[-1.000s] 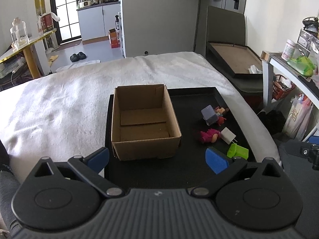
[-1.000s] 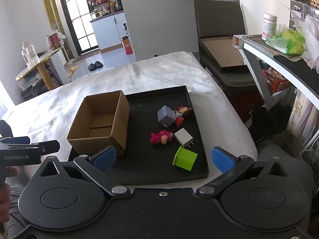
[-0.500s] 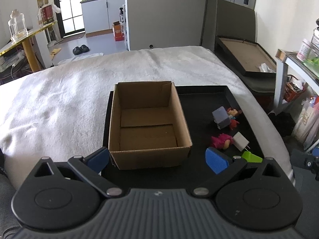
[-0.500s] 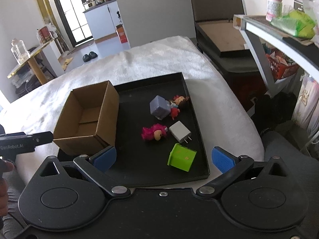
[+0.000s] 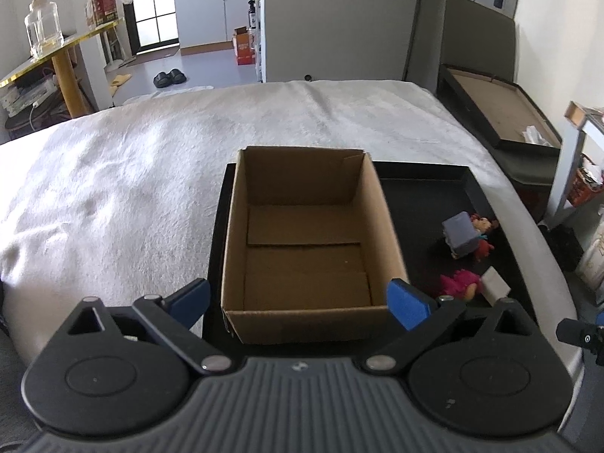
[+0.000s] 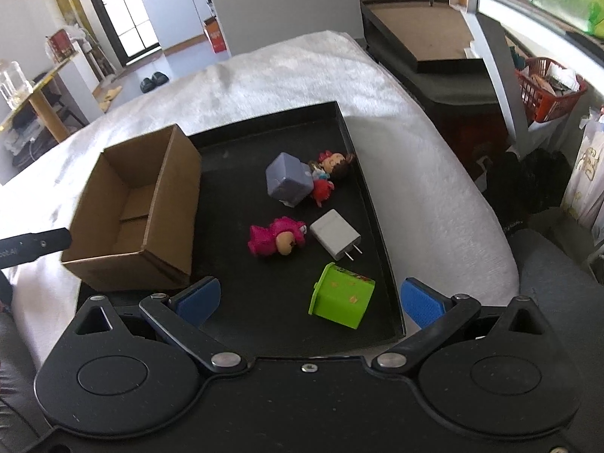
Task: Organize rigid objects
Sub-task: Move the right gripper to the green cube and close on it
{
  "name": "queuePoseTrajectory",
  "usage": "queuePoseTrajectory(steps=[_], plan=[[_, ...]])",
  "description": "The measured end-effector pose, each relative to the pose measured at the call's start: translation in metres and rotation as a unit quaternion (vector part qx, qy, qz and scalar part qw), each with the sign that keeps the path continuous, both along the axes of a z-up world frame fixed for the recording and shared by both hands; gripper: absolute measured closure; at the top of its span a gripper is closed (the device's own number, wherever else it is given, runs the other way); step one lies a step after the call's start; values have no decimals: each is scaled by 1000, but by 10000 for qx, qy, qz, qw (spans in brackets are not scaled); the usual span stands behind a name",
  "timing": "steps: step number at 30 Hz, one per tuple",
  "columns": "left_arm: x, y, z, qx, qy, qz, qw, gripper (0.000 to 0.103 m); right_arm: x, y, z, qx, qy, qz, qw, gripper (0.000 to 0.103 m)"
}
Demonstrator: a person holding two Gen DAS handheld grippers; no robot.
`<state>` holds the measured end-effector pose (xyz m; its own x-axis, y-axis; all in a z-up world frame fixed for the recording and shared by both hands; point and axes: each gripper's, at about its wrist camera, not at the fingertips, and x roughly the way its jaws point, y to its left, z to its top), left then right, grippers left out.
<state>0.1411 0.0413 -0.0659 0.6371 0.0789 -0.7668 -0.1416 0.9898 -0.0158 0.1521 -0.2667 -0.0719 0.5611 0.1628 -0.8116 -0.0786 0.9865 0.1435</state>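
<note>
An empty cardboard box (image 5: 305, 249) (image 6: 139, 207) stands at the left of a black tray (image 6: 362, 196) (image 5: 426, 185) on the bed. On the tray's right lie a purple-grey cube (image 6: 288, 183) (image 5: 460, 236), a small doll (image 6: 332, 164), a pink figure (image 6: 277, 239) (image 5: 460, 283), a white charger plug (image 6: 336, 234) and a green cube (image 6: 341, 294). My left gripper (image 5: 298, 298) hangs open at the box's near wall. My right gripper (image 6: 309, 300) is open above the tray's near edge, with the green cube between its fingers' line. The charger is partly hidden in the left wrist view.
A white blanket (image 5: 132, 173) covers the bed around the tray. To the right stand a dark chair with a flat board (image 6: 426, 45) and a shelf with a red basket (image 6: 547, 87). A side table (image 5: 56, 49) with a glass bottle is far left.
Both grippers have moved forward and lower towards the tray. The box now fills the left wrist view; the toys sit closer in the right wrist view. Nothing on the tray has shifted.
</note>
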Motion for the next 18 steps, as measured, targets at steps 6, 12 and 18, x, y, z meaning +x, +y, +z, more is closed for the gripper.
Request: queuePoseTrajectory(steps=[6, 12, 18], plan=[[20, 10, -12, 23, 13, 110, 9999, 3, 17, -1, -17, -25, 206, -179, 9996, 0], [35, 22, -26, -55, 49, 297, 9995, 7, 30, -1, -33, -89, 397, -354, 9985, 2], [45, 27, -42, -81, 127, 341, 9993, 14, 39, 2, -49, -148, 615, -481, 9968, 6]])
